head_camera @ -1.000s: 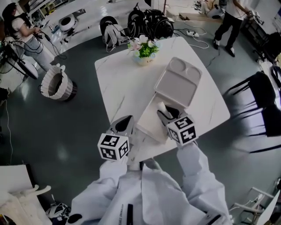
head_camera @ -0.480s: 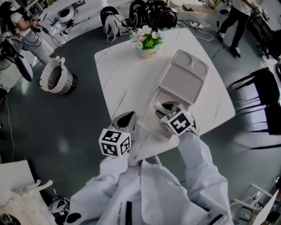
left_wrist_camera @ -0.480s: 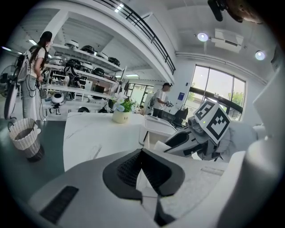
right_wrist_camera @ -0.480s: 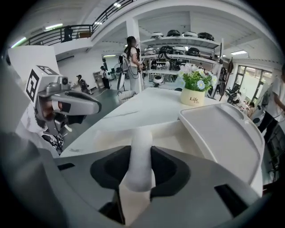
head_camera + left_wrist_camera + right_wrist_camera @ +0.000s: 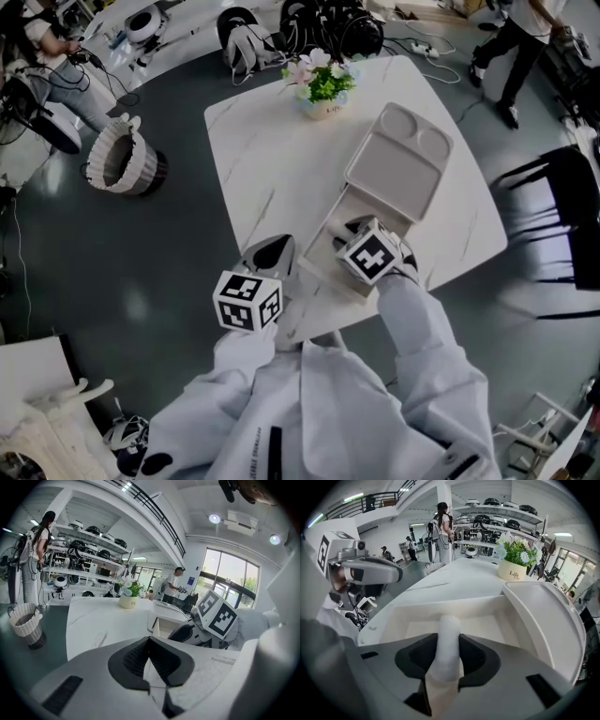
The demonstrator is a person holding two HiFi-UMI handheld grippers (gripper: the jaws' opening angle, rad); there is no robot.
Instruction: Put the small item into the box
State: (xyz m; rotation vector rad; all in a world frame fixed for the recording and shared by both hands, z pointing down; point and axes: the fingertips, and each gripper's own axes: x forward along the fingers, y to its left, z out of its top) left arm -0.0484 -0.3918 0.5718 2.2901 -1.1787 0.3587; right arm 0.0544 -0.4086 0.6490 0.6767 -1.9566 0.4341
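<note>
A small white cylindrical item is pinched between the pads of my right gripper, sticking out forward over the open white box. In the head view the right gripper hovers over the box base, whose hinged lid lies open behind it. My left gripper rests left of the box near the table's front edge, with its jaws shut and nothing between them. From the left gripper view the right gripper shows beside the box.
A pot of flowers stands at the far side of the white marble table. A wicker basket sits on the floor to the left, a black chair to the right. People stand at the room's edges.
The right gripper has tipped its nose further down into the box base with the item still in it. The left gripper has stayed almost where it was.
</note>
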